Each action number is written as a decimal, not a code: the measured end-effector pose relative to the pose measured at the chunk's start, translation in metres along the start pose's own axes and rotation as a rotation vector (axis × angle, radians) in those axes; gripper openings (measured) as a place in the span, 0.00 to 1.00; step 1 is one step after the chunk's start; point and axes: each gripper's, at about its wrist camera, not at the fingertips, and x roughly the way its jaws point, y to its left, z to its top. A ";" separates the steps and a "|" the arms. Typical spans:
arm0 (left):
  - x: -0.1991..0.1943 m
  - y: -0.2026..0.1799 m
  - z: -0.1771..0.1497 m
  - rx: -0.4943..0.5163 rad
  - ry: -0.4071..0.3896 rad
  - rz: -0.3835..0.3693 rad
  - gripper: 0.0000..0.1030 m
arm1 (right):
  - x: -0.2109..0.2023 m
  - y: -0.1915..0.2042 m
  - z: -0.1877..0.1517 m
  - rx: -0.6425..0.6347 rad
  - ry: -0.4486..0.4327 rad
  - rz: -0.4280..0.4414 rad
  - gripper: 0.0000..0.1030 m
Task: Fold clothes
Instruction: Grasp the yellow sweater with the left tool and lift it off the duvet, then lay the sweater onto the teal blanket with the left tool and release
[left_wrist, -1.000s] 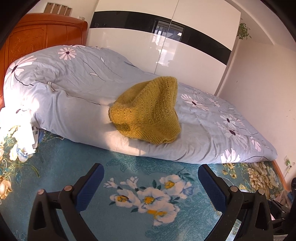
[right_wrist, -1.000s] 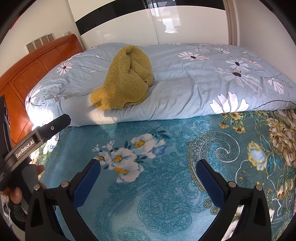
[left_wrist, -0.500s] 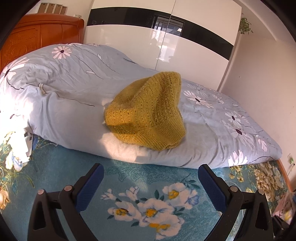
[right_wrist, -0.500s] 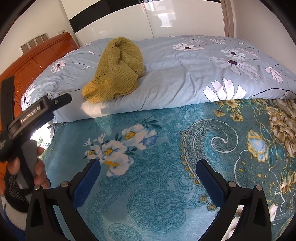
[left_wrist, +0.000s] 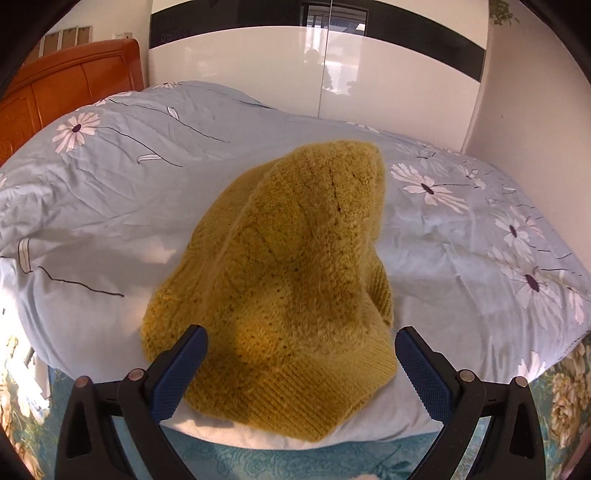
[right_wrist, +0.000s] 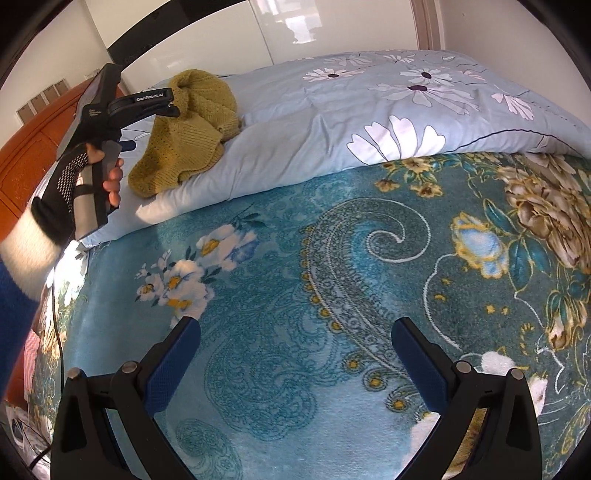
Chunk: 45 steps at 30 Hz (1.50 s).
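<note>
A mustard-yellow knitted sweater (left_wrist: 295, 266) lies crumpled in a heap on a light blue flowered quilt (left_wrist: 110, 184). My left gripper (left_wrist: 301, 354) is open, its blue pads on either side of the sweater's near ribbed hem, close to it. In the right wrist view the sweater (right_wrist: 188, 129) lies at the upper left, and the left gripper's body (right_wrist: 110, 110), held in a gloved hand, is right next to it. My right gripper (right_wrist: 295, 350) is open and empty above the teal flowered blanket (right_wrist: 277, 295), well away from the sweater.
The quilt (right_wrist: 369, 110) is bunched along the bed's far side. An orange wooden headboard (left_wrist: 66, 92) stands at the left. White glossy wardrobe doors (left_wrist: 314, 74) stand behind the bed. A cable (right_wrist: 55, 332) hangs at the left.
My left gripper has moved forward to the sweater, which now fills its view between the pads. My right gripper has shifted slightly; both stay open.
</note>
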 end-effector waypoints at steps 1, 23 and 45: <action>0.004 -0.001 0.002 -0.004 0.002 0.005 0.96 | -0.002 -0.004 -0.002 0.000 -0.002 0.001 1.00; -0.149 0.042 -0.075 0.061 -0.157 -0.326 0.12 | -0.036 -0.042 -0.048 0.112 -0.014 -0.004 1.00; -0.320 -0.033 -0.326 0.254 0.109 -0.793 0.13 | -0.111 -0.047 -0.137 0.242 -0.084 -0.006 1.00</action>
